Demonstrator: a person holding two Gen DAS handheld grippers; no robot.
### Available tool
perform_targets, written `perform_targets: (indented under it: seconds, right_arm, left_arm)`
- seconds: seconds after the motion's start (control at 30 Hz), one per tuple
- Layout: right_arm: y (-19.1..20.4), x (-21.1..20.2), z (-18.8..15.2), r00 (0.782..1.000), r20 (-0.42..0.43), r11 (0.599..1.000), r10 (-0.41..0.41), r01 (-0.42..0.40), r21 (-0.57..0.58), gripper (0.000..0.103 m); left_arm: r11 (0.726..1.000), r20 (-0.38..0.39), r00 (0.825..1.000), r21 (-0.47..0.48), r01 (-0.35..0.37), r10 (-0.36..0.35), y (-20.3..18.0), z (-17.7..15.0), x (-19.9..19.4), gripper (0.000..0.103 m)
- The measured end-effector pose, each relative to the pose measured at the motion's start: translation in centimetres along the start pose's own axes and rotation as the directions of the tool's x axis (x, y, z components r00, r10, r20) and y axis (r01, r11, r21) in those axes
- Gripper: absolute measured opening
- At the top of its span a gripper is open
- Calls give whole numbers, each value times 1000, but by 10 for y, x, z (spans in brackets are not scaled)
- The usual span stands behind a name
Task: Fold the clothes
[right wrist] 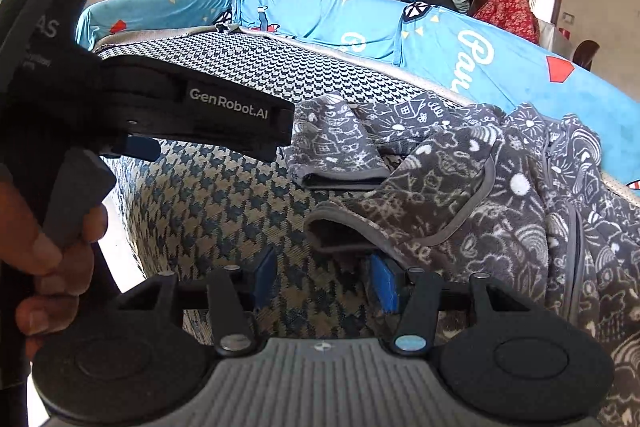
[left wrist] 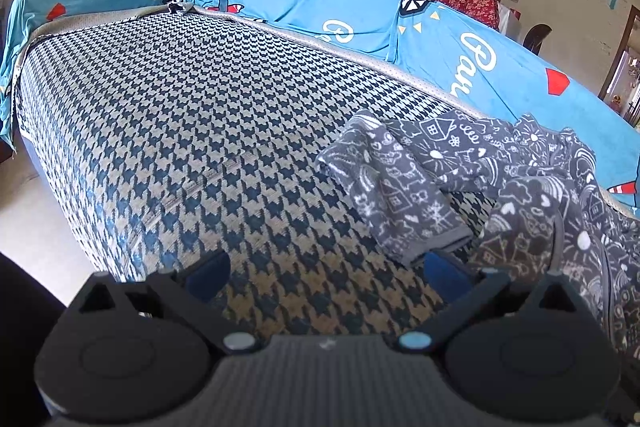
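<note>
Houndstooth fabric in dark blue and beige covers the sofa seat (left wrist: 208, 131) where we work, with a bright blue cartoon-print cover (left wrist: 460, 59) draped over the backrest behind it and a pale wall beyond. Our grey fleece garment (right wrist: 500, 195), printed with white doodles of houses and hearts, lies crumpled on the right part of the seat, up against the backrest, one sleeve (left wrist: 400, 195) stretched out toward the middle. We hold the left gripper (left wrist: 326, 271) above the bare seat, its blue-padded fingers spread wide with nothing between them, the right pad close to the sleeve's cuff. Our right gripper (right wrist: 324, 279) is likewise released, its right pad tucked just under a hem of the garment. From the right wrist view we see the left gripper's black body and our hand (right wrist: 48, 255) on its handle.
</note>
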State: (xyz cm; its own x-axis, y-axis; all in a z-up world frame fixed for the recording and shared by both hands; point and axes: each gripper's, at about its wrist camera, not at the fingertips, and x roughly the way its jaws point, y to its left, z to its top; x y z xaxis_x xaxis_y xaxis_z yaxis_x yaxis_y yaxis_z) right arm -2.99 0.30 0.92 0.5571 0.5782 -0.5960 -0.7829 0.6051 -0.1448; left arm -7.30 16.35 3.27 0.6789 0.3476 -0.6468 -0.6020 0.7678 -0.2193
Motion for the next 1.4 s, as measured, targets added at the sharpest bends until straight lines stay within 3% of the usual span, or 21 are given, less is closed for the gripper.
perform_targets:
  seconds: [0.1,0.33,0.47,0.87,0.9,1.0,1.03,1.2,1.4]
  right_arm:
    - [1,3,4,1000,-3,1000,-12,12,-22,51]
    - [9,-18,7,997,79,998,-11,16,-66,51]
    - [6,-6,6,999,41,999,-6,8,-52,51]
    - [8,21,3,999,48,999,-23,25,-48,50]
    - [8,22,3,999,51,999,-21,23,-42,48]
    - [6,26,2,998,55,1000,-9,10,-18,22]
    - [4,26,1,998,56,1000,-2,2,-7,18]
    - [-1,19,1,996,84,999,22,-25,38,8]
    - [-6,1,11,991,95,984,97,-110,138,7]
  left_arm:
    - [1000,5,1000,-1,-1,1,1,0,0,103]
    - [1000,10,1000,-8,-3,3,1,3,1,103]
    - [1000,7,1000,-8,0,0,-1,3,3,103]
    - [1000,12,1000,-4,-24,24,2,3,7,103]
    - [1000,15,999,-1,-29,29,3,3,7,103]
    - [999,23,999,9,-44,43,3,2,6,103]
    - [999,26,998,12,-49,48,4,1,6,103]
    - [996,92,994,51,-66,61,2,2,-8,103]
    - [990,194,979,107,-89,67,-2,5,-30,103]
